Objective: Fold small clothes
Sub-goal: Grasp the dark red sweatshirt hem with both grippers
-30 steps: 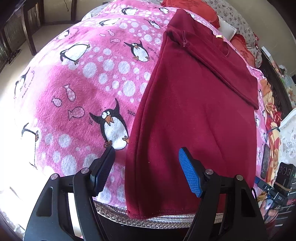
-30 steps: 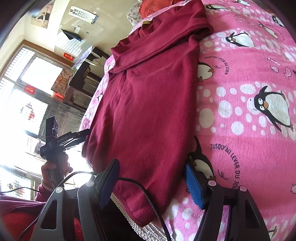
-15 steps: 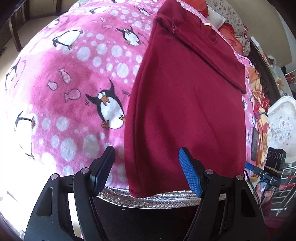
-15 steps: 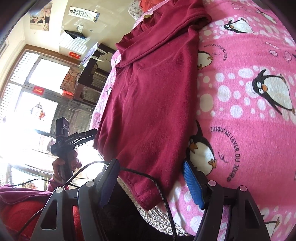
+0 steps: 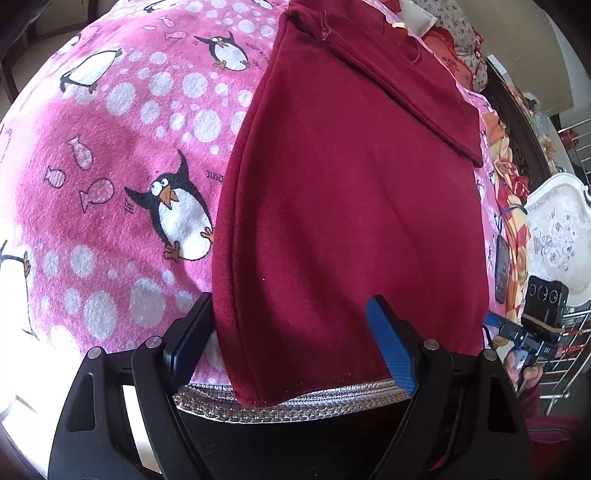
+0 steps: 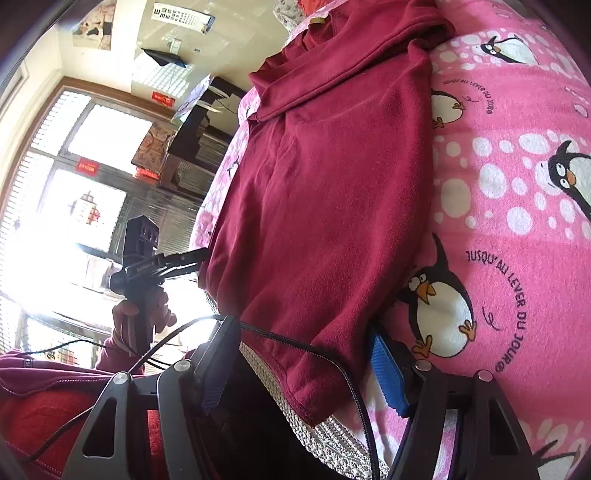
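A dark red fleece garment [image 5: 351,206] lies flat on a pink plush blanket printed with penguins, fish and white dots [image 5: 122,155], its hem reaching the blanket's silver-grey woven edge [image 5: 295,400] at 6 o'clock in the left wrist view. A folded-over band of the same fabric crosses the garment's far end from 12 toward 2 o'clock. The left gripper [image 5: 291,332], black with blue ribbed pads, stands wide open over the hem's left corner, one finger on the blanket just beside the garment's side seam, the other over the cloth; nothing is pinched between them. In the right wrist view the right gripper [image 6: 306,363] is likewise spread open, straddling the garment's [image 6: 325,192] opposite hem corner, which droops over the blanket's [image 6: 517,206] edge at 6 o'clock. A black cable [image 6: 332,354] runs across that corner between the fingers. At 9 o'clock in this view the person's hand [image 6: 142,317] grips the other tool's handle before bright windows [image 6: 74,184], with an eye chart [image 6: 183,14] on the wall at 11 o'clock.
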